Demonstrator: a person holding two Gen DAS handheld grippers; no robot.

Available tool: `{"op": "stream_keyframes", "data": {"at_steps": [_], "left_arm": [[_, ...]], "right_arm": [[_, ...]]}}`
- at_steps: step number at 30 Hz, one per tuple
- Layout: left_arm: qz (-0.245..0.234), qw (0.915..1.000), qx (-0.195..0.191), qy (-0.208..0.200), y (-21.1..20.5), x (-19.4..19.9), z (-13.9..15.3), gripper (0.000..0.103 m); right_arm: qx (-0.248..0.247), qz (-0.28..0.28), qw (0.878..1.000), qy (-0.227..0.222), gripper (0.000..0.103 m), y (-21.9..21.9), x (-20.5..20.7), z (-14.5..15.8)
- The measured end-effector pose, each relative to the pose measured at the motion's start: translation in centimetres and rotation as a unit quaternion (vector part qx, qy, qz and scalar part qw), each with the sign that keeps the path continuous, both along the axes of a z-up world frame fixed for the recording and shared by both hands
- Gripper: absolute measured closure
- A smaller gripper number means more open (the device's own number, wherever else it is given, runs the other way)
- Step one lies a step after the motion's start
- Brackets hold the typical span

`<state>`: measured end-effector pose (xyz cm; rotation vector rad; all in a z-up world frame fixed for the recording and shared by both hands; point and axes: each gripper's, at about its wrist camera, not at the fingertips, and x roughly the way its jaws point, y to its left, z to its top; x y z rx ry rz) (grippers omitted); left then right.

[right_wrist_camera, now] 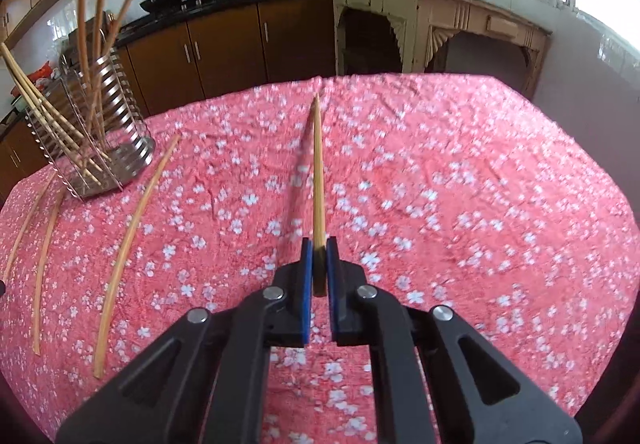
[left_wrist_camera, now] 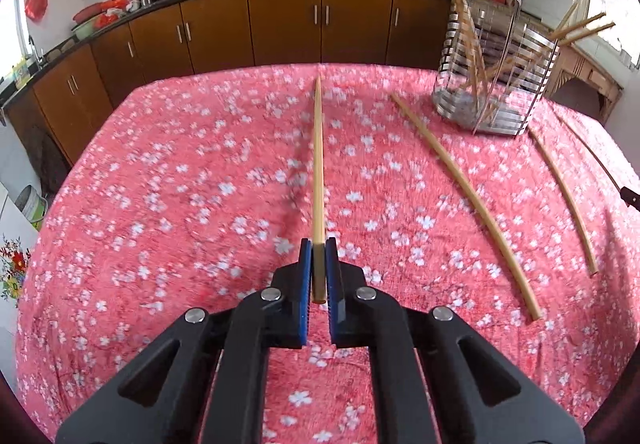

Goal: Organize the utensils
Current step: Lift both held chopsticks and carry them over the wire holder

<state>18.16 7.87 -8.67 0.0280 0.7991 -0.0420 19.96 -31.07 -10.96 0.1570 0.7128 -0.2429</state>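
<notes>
- The left tongs point(left_wrist_camera: 319, 268) are clamped on the thick end of a chopstick point(left_wrist_camera: 318, 164), which runs straight out ahead between the blue pads point(left_wrist_camera: 306, 284). Gripping the end probably leaves the tip free to go into the holder first.
- The left tongs point forward and slope down over the bench point(left_wrist_camera: 160, 204), covered in a pink flowered cloth; the chopstick seems lifted clear of the cloth, its shadow lying just beside it.
- To their right, two loose chopsticks point(left_wrist_camera: 464, 200) lie flat on the cloth, well apart, waiting to be collected.
- Further right and back stands the metal slatted holder point(left_wrist_camera: 496, 84), with several chopsticks already leaning in it at loose angles.
- The right tongs point(right_wrist_camera: 319, 264) are likewise closed on the end of a second chopstick point(right_wrist_camera: 318, 172), held straight ahead at a similar downward slope.
- In the right wrist view the holder point(right_wrist_camera: 116, 116) stands far left, with three more loose chopsticks point(right_wrist_camera: 132, 228) on the cloth near it.
- Judging by this, each hand must swing its stick toward the holder and tip it in.
</notes>
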Motion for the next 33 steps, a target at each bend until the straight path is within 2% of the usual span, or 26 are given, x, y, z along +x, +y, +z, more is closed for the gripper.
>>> {"op": "stream_keyframes", "data": {"at_steps": [6,12,15,22,26,33], "left_arm": [[0.003,0.9969,-0.006,-0.079,0.8,-2.0,4.4,0.096],[0.019,0.9854,-0.035,-0.165,1.6,-2.9,9.9,0.096],[0.028,0.9801,-0.05,-0.19,1.9,-2.5,12.1,0.096],[0.044,0.9698,-0.072,-0.229,2.6,-1.9,15.8,0.096],[0.043,0.9664,-0.069,-0.243,2.4,-2.2,16.8,0.096],[0.042,0.9647,-0.07,-0.251,2.1,-2.5,17.2,0.096]], "right_arm": [[-0.033,-0.002,0.997,-0.071,0.095,0.3,-2.3,4.8],[-0.043,0.001,0.99,-0.134,0.095,0.4,-3.1,9.7],[-0.049,0.0,0.986,-0.159,0.095,0.4,-3.2,11.7],[-0.051,-0.002,0.979,-0.2,0.095,0.2,-2.9,15.2],[-0.042,0.005,0.978,-0.205,0.095,0.3,-2.9,16.0],[0.004,0.025,0.979,-0.203,0.095,0.0,-3.3,16.5]]}}
